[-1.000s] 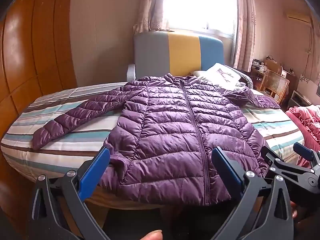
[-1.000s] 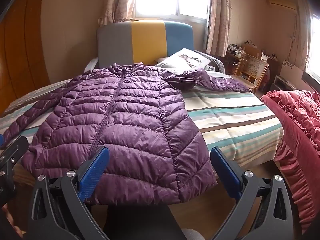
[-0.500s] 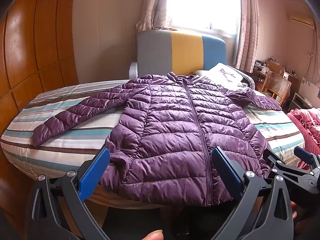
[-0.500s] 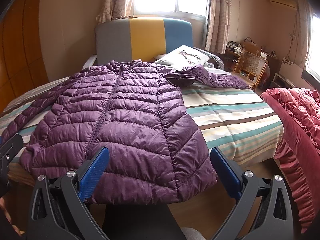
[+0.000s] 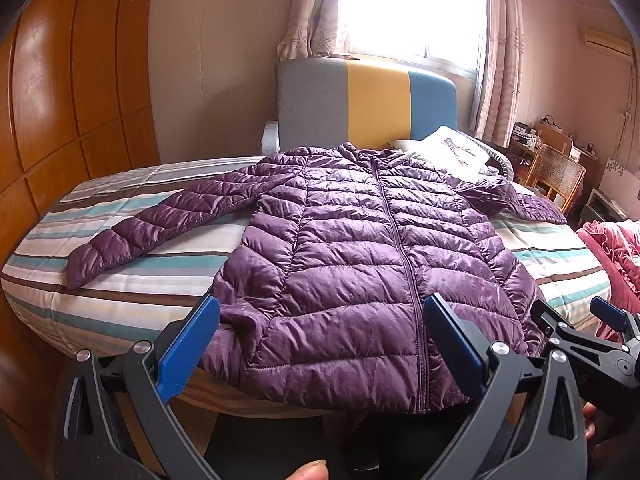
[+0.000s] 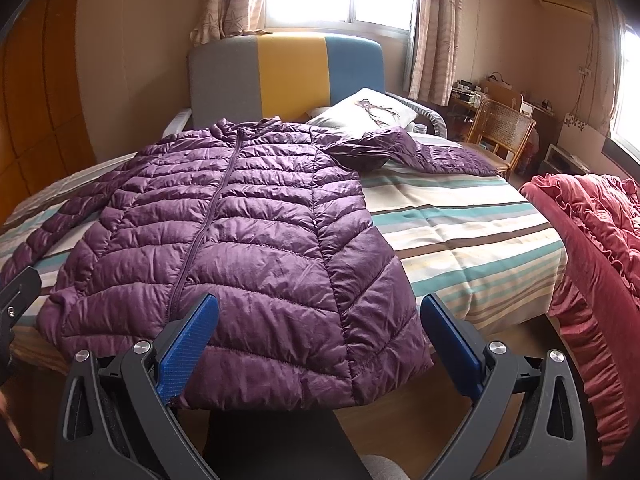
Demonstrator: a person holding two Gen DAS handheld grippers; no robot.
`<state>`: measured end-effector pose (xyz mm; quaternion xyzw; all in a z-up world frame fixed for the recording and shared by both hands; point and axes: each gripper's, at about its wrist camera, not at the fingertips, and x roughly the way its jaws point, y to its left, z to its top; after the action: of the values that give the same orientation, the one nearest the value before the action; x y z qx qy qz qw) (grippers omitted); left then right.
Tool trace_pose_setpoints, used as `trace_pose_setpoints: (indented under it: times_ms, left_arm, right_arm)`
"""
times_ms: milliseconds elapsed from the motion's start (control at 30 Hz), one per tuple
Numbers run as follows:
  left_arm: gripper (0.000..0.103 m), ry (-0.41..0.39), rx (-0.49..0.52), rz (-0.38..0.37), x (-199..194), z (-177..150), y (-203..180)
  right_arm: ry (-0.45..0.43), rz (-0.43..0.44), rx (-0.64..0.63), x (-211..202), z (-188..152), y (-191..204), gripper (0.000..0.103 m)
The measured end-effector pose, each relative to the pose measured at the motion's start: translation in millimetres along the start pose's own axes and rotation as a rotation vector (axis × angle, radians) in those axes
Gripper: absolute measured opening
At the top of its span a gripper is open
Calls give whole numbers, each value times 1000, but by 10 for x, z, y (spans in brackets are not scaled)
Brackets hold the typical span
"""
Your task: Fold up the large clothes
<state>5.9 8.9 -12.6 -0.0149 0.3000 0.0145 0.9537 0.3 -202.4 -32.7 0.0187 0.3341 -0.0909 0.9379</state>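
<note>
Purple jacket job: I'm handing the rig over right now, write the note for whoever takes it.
Left gripper: open, empty, short of the hem.
Right gripper: open, empty, near the hem's right corner.
Jacket: zipped, face up on the striped bed, hem hanging over the near edge. One sleeve lies spread out; the other sleeve lies bunched near the pillow.
Done: laid out.
Left: every fold.

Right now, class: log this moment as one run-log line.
stage: pre-grasp | purple jacket: flat, zipped, on striped bed | left gripper: open, empty | right gripper: open, empty
</note>
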Motion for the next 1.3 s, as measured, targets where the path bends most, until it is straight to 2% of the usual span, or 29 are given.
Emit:
trace_pose_setpoints:
  times_ms: [400,667,733,800,900,933,1000,1133,1200,1267,1300]
  left_arm:
    - [101,11,-12,3,54,19,39]
    - [101,75,-50,-13,291,-23,124]
    - [101,97,-37,6,389,16,110]
    - [101,129,-19,-22,499,102,89]
    - [101,187,-51,-135,765,347,102]
    - [101,196,-68,-146,866,439,106]
    - [101,194,-69,-155,1087,625,69]
    - [101,200,-51,-153,1524,900,-39]
    - [101,218,-45,-148,1774,1012,-84]
    - [101,237,-48,-168,1971,1100,-90]
    - [101,243,-43,-156,2106,1150,-110]
  right_arm:
    - [1,-6,-1,33,6,-19,100]
    - [39,-35,8,216,2,-86,100]
    - [51,-45,17,308,31,-134,100]
    - [72,-34,32,425,90,-201,100]
    - [120,-8,91,698,232,-400,100]
    - [135,2,114,803,280,-479,100]
    - [176,34,183,1066,400,-686,100]
    - [188,-11,264,1508,675,-1141,96]
    - [196,-29,305,1737,828,-1387,87]
    - [201,-49,376,2024,993,-1700,84]
    - [202,-66,393,2119,1042,-1812,81]
